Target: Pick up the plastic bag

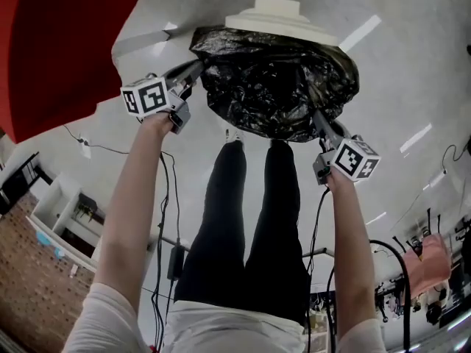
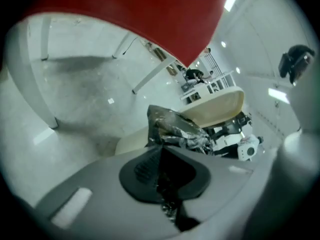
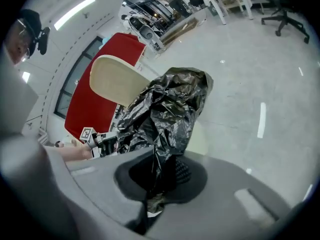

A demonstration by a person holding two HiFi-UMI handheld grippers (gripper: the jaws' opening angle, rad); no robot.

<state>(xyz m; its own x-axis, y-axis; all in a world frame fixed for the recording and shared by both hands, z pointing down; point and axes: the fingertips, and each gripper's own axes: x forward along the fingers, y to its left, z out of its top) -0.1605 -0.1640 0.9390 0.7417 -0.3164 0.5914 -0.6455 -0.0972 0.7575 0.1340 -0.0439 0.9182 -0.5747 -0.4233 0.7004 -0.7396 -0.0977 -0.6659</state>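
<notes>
My left gripper (image 1: 196, 68) and right gripper (image 1: 319, 118) are each clamped shut on a pinch of the black plastic bag (image 1: 276, 87). It bunches between them, with a cream round stand (image 1: 276, 15) just beyond.

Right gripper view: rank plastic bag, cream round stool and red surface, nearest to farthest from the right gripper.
1. plastic bag: pinched in the shut jaws of the right gripper.
2. cream round stool: just behind the bag, to its left.
3. red surface: behind the stool, farther left.
</notes>
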